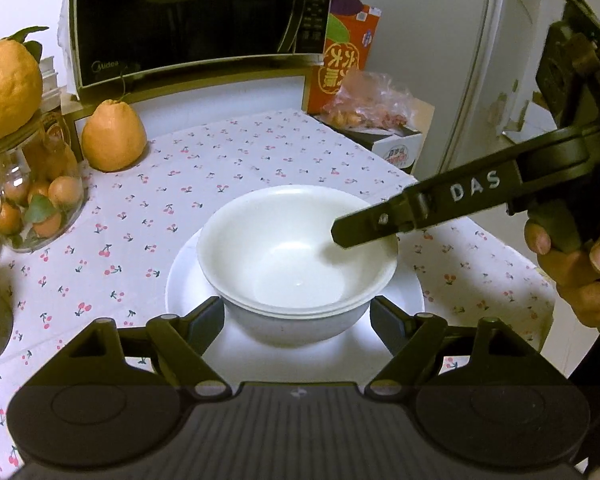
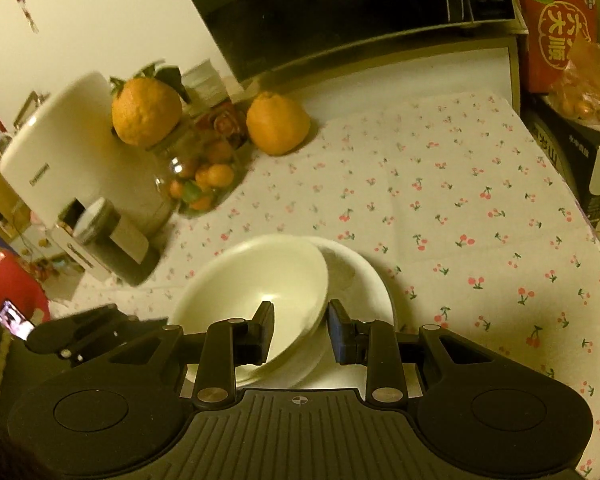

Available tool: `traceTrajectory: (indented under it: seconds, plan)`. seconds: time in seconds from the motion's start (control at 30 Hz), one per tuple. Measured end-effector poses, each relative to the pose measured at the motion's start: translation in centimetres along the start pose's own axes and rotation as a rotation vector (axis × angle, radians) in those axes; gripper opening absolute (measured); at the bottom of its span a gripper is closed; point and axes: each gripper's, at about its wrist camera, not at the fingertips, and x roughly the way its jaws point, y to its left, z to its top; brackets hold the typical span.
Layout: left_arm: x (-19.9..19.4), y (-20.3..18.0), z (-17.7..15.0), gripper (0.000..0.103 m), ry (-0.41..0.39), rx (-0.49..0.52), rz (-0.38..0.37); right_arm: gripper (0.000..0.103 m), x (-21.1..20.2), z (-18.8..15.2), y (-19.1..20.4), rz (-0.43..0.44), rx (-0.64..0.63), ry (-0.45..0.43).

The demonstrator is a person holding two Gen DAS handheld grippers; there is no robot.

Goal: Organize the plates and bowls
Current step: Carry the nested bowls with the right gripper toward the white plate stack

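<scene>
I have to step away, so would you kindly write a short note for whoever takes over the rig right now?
Left tongs: open, straddling the near side of the stacked bowls, not gripping.
Right tongs: open, one finger inside the top bowl, the other outside its rim.
Bowls sit nested on the white plate on the cherry-print tablecloth.
Done: bowls nested on the plate.
Left: withdraw the tongs, or move the stack if needed.

Left gripper point(image 1: 297, 322) held low and level, fingers point(image 1: 206, 322) spread wide, nothing between the pads, apart from anything. Right gripper point(image 2: 300, 330) angled down from the right side, fingers point(image 2: 266, 330) parted, one finger on each side of a rim but not pressed together; contact cannot be told. In the left wrist view the right gripper's near finger point(image 1: 380, 222) reaches in from the right, and the person's right hand point(image 1: 576, 272) wraps its handle, thumb and fingertips visible.
</scene>
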Motion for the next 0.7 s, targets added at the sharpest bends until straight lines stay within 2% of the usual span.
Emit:
traceTrajectory:
  seconds: [0.17, 0.7]
  plan:
    - [0.31, -0.61, -0.30, 0.077, 0.013, 0.044, 0.015, 0.028, 0.59, -0.31, 0.25, -0.032, -0.025, 0.029]
    - [0.45, -0.48, -0.05, 0.080, 0.022, 0.042, 0.022, 0.031, 0.70, -0.05, 0.13, -0.031, -0.007, 0.022]
